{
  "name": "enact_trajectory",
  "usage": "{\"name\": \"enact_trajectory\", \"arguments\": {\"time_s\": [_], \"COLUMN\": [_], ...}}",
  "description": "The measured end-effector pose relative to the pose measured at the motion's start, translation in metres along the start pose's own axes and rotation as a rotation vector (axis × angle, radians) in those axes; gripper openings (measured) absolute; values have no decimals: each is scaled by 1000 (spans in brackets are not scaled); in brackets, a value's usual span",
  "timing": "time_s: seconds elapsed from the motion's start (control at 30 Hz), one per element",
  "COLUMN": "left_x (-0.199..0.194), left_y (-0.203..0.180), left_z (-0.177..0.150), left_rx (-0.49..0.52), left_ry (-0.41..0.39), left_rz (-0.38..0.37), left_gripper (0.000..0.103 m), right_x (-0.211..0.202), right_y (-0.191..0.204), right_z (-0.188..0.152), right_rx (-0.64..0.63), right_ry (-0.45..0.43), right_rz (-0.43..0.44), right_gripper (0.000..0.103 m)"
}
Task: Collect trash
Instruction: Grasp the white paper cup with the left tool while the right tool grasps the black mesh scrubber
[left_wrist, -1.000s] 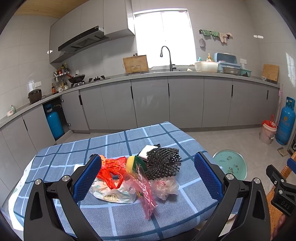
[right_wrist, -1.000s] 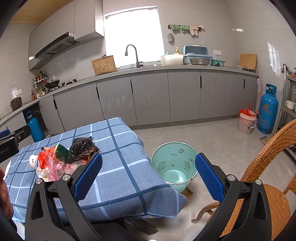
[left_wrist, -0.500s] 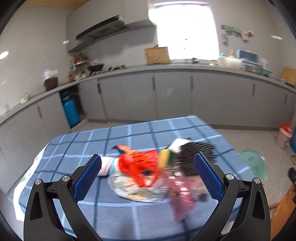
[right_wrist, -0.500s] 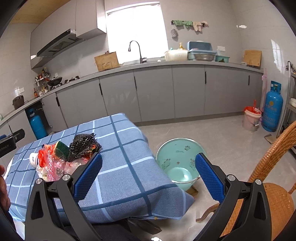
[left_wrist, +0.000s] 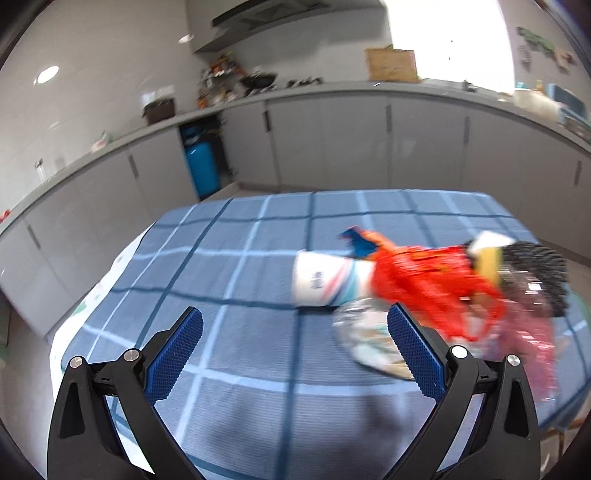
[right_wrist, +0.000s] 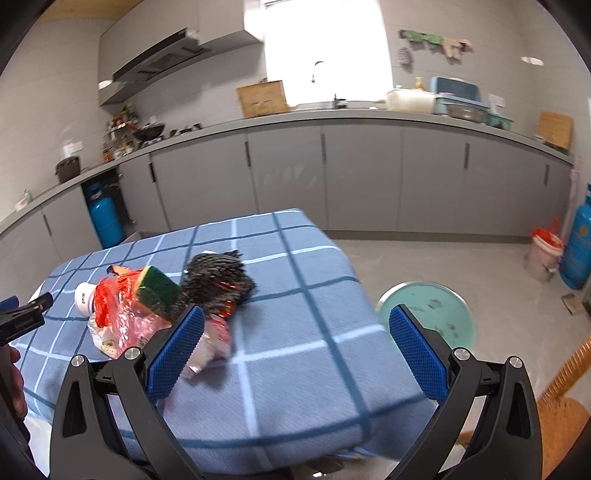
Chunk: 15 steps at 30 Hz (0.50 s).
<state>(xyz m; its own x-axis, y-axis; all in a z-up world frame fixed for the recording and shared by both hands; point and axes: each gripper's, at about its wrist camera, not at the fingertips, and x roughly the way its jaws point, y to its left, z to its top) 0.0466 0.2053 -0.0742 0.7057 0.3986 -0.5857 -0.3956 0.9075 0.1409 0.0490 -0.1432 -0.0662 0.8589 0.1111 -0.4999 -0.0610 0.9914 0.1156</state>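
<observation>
left gripper (left_wrist: 293, 350): sitting wide open over the blue checked tablecloth (left_wrist: 236, 280), gripping nothing — bare cloth is showing between its blue pads (left_wrist: 175, 356)
right gripper (right_wrist: 295, 350): also hanging wide open and empty, hovering over the near corner of the table
trash pile (right_wrist: 166, 306): lying on the cloth, just ahead and left of the right gripper, off to the right in the blurry left wrist view
what's in it: a white cup (left_wrist: 319, 282) lying on its side, red plastic bag (left_wrist: 424, 280), green-and-yellow sponge (right_wrist: 157, 291), black scrubby thing (right_wrist: 218, 277), crinkly clear wrappers
teal basin (right_wrist: 428, 314): sitting on the floor — right beside the table edge
wicker chair (right_wrist: 561, 413): poking in at lower right
</observation>
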Motion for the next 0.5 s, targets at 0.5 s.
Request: {"name": "enact_trajectory", "arguments": {"time_s": [0.5], "left_x": [88], "left_y": [5], "left_z": [20], "left_rx": [22], "left_ry": [48], "left_rz": [-41], "left_gripper": [98], "right_x": [89], "right_y": [50], "right_z": [21], "right_rx": [-90], "right_ry": [67], "right_rz": [40], "right_gripper": [98]}}
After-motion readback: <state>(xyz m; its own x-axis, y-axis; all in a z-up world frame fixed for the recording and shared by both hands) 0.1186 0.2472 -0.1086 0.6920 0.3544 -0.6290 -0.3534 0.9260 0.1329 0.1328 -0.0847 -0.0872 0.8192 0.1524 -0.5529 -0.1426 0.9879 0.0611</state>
